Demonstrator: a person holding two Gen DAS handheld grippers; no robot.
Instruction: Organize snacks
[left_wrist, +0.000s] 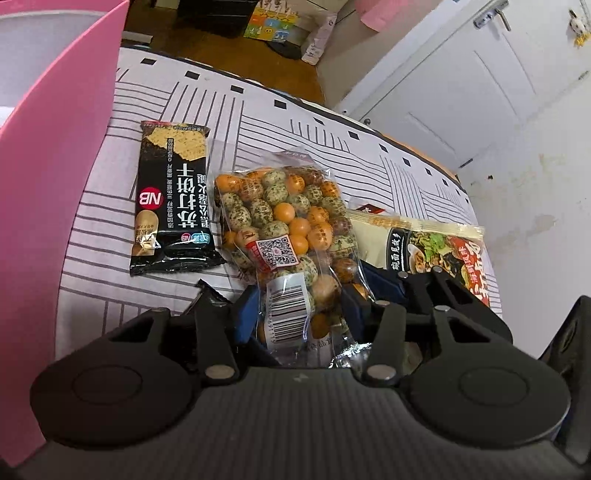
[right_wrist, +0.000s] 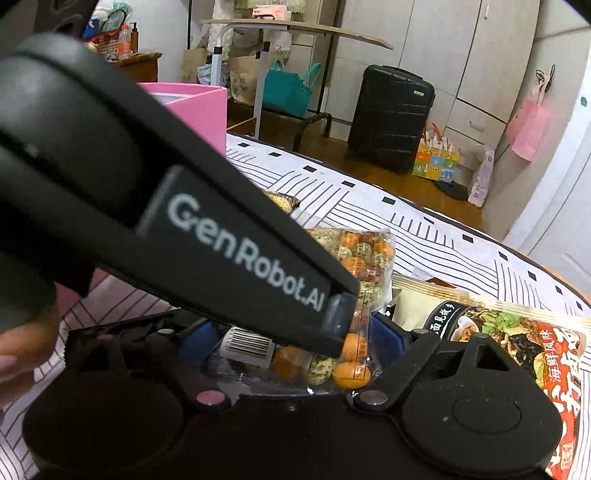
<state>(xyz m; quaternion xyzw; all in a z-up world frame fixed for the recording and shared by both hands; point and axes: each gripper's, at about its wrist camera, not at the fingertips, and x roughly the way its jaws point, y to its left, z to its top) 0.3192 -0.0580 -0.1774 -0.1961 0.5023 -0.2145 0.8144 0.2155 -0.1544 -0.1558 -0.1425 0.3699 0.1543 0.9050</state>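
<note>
Left wrist view: the left gripper (left_wrist: 299, 306) points toward 12 o'clock over a bed (left_wrist: 295, 122) with a white, black-lined cover.
Left fingers: blue pads sit on both sides of the near end of the peanut bag (left_wrist: 284, 221), closed against it.
Peanut bag: clear, filled with orange, brown and speckled green coated nuts; its barcode end lies between the fingers and the rest runs toward 12 o'clock on the bed.
Cracker pack (left_wrist: 170, 199): black, lying flat at 10 o'clock from the gripper, its long edge just beside the peanut bag.
Noodle bag (left_wrist: 436, 240): at 2 o'clock, its corner tucked just beside the peanut bag, partly behind the right finger.
Pink box (left_wrist: 55, 166): its wall rises along the 9 o'clock side, next to the cracker pack.
Right wrist view: the right gripper (right_wrist: 291, 328) looks across the same bed; a black device body marked GenRobot.AI crosses from 10 o'clock and hides most of the gap.
Right fingers: blue pads show on either side of the peanut bag's lower end, but whether they press it or stand apart cannot be told.
Suitcase (right_wrist: 391, 118): black, upright on the floor at 1 o'clock, beyond the bed.
</note>
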